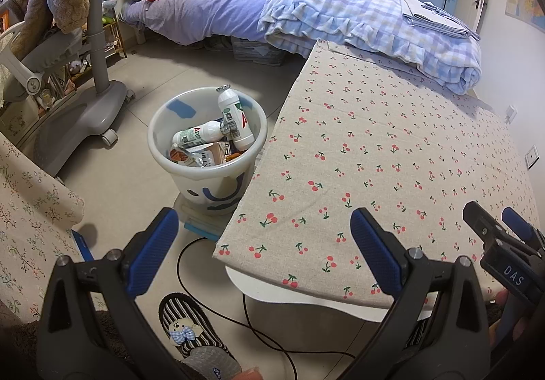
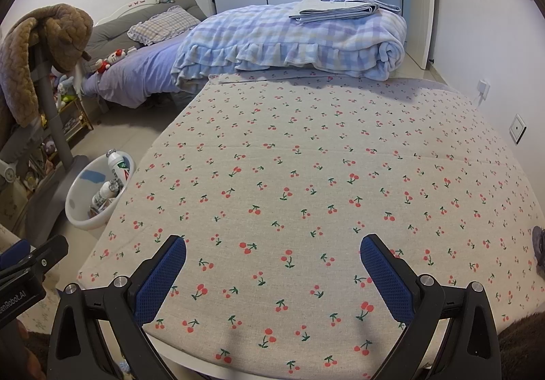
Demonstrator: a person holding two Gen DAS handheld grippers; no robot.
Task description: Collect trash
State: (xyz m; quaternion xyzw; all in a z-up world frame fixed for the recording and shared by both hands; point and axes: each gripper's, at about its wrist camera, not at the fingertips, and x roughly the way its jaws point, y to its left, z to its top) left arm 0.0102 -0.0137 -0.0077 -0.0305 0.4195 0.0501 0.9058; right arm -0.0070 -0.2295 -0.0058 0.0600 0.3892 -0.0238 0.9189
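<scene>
A white trash bin (image 1: 190, 172) stands on the floor left of the table; it also shows in the right wrist view (image 2: 81, 220). It holds two white drink bottles (image 1: 236, 119), wrappers and small cartons (image 1: 204, 155). My left gripper (image 1: 264, 233) is open and empty, held over the table's near left corner, short of the bin. My right gripper (image 2: 272, 255) is open and empty over the cherry-print tablecloth (image 2: 306, 175). The right gripper also shows at the right edge of the left wrist view (image 1: 504, 230).
A grey wheeled chair base (image 1: 98, 114) with a brown blanket stands left of the bin. A bed (image 1: 218, 5) with a folded plaid quilt (image 1: 357, 19) lies behind the table. A black cable (image 1: 252, 322) and a striped slipper (image 1: 190, 329) lie on the floor.
</scene>
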